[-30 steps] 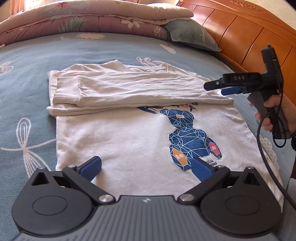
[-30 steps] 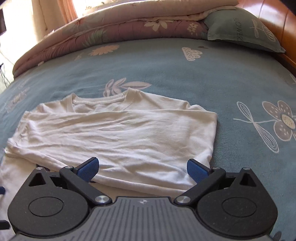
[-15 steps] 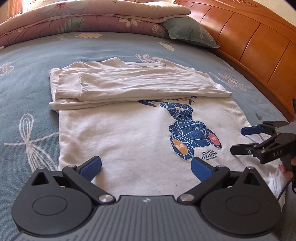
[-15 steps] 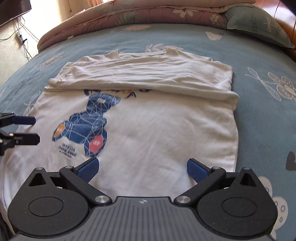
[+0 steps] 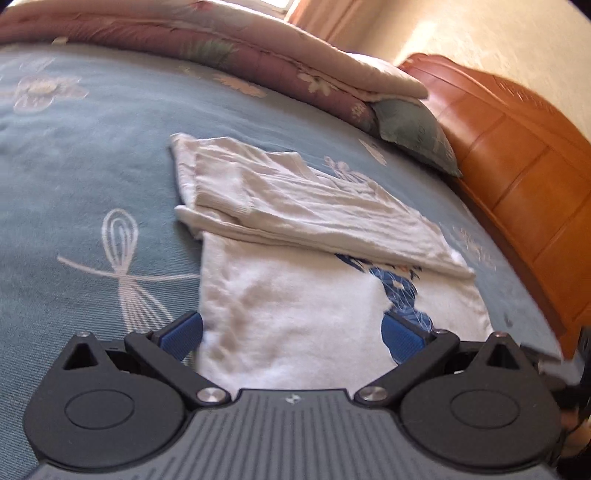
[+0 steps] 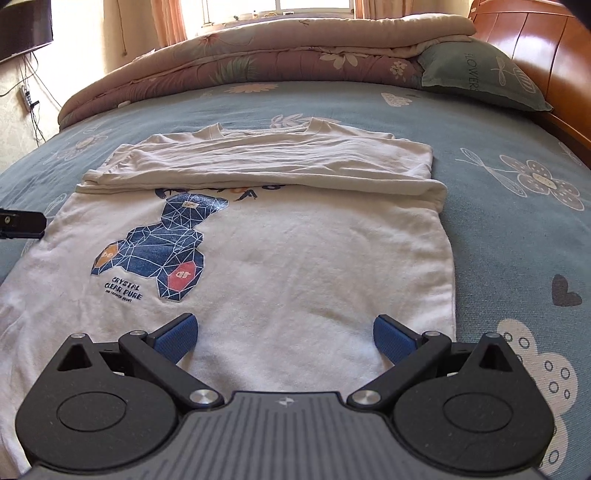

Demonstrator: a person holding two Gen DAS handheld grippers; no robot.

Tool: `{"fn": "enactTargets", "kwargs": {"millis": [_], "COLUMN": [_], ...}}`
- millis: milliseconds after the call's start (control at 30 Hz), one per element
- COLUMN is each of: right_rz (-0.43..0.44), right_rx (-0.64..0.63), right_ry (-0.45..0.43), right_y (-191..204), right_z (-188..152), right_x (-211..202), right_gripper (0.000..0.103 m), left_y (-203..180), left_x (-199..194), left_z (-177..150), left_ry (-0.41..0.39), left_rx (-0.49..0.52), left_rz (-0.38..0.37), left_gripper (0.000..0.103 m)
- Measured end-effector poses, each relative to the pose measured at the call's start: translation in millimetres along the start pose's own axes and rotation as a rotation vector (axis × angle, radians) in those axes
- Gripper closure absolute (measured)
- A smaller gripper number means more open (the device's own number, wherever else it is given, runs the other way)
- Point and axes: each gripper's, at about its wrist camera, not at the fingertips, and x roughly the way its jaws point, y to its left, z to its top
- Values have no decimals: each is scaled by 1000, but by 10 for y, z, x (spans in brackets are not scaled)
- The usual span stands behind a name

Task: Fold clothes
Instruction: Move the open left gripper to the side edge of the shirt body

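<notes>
Both my tongs gape wide, empty, at the shirt's (image 6: 295, 258) near hem on the bed (image 6: 498, 206): left tongs (image 5: 291, 334) and right tongs (image 6: 282, 336) equally close, fold line running across ahead.

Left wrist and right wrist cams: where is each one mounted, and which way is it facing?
Left wrist: on the left tool, low over the T-shirt hem's left corner, looking across the bed toward the headboard; own open blue fingers show.
Right wrist: on the right tool, at the hem's right side, facing the quilt and window; own open fingers, left tool's tip at the left edge.
Shared: T-shirt, bear print, pillow.
</notes>
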Motion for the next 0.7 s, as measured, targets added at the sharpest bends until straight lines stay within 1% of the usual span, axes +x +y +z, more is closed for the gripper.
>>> {"fn": "enactTargets", "kwargs": {"millis": [33, 167, 300, 367, 467, 533, 633, 700], "right_rz": [9, 55, 102, 115, 121, 122, 130, 137], "right_rx": [4, 25, 57, 73, 74, 74, 82, 91], "right_ry": [-10, -38, -52, -60, -70, -73, -79, -83], "right_y": [-15, -103, -195, -220, -227, -225, -242, -259], "right_z": [-15, -41, -38, -39, -47, -49, -55, -60], "right_x": [-5, -33, -42, -43, -38, -36, -40, -44], "right_gripper": [0, 0, 0, 0, 0, 0, 0, 0], "left_y": [95, 345, 480, 542, 627, 646, 582, 532], "left_x": [28, 224, 508, 656, 770, 797, 753, 660], "left_z": [61, 423, 764, 896, 964, 943, 830, 747], "left_ry": [-10, -37, -32, -24, -18, 8, 53, 72], "left_rx": [-37, -62, -34, -48, -141, -203, -221, -233], "left_rz": [-11, 11, 44, 0, -98, -186, -257, -270], "left_gripper": [1, 1, 1, 1, 1, 1, 1, 1]}}
